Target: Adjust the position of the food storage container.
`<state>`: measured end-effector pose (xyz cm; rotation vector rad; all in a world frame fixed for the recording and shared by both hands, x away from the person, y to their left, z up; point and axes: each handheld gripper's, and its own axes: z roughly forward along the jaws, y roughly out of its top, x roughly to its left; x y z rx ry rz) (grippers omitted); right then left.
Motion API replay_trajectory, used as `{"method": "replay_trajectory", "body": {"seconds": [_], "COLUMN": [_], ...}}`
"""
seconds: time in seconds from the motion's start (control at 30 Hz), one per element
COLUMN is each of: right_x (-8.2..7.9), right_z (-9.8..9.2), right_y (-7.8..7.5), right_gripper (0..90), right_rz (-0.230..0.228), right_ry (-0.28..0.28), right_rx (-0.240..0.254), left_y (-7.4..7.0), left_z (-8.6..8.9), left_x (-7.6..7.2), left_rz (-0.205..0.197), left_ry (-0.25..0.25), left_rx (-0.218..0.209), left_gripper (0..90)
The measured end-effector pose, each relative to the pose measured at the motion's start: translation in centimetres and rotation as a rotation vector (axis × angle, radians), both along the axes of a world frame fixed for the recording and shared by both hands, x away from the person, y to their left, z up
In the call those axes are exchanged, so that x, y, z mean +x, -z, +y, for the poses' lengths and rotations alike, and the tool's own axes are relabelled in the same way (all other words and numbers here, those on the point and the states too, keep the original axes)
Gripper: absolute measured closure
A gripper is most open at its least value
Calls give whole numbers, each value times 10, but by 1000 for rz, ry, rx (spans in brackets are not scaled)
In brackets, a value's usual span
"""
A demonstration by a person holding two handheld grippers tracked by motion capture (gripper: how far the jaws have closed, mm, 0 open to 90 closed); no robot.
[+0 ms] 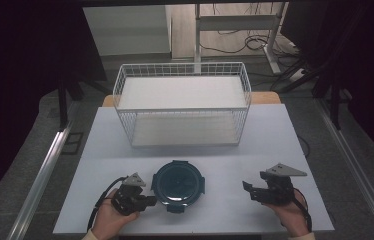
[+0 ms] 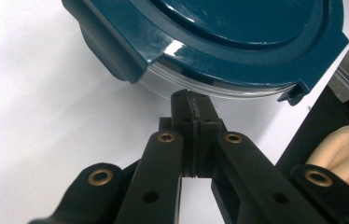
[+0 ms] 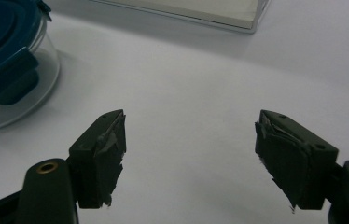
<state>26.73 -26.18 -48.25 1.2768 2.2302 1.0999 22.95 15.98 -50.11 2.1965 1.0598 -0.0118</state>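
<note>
Left gripper view: left hand-held gripper (image 2: 192,95) clenched empty at container (image 2: 219,46) rim; right hand-held gripper (image 3: 189,126) released. Nudge gently, keep level on table (image 1: 125,145).

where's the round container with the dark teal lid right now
In the high view the round clear container with the dark teal lid sits on the white table, near its front edge, just right of the left gripper and in front of the white wire basket.

1 lidded container (image 1: 178,186), 1 wire basket (image 1: 183,102), 2 tools: left tool (image 1: 151,201), right tool (image 1: 245,189)
</note>
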Motion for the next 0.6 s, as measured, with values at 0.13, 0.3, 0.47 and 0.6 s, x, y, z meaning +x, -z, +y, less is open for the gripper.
{"method": "replay_trajectory", "body": {"seconds": [0.13,0.3,0.47,0.6], "right_x": [0,0,0,0], "right_z": [-1,-1,-1,-2], "right_y": [0,0,0,0], "right_gripper": [241,241,241,241], "right_rz": [0,-1,0,-1], "right_ry": [3,1,2,3], "right_rx": [1,1,0,0], "left_y": [0,0,0,0], "left_z": [-6,-11,-16,-19], "left_x": [7,14,18,21], "left_rz": [-5,-4,-4,-2], "left_ry": [-6,-4,0,-1], "left_rx": [1,2,4,5], "left_gripper": [900,900,900,900]}}
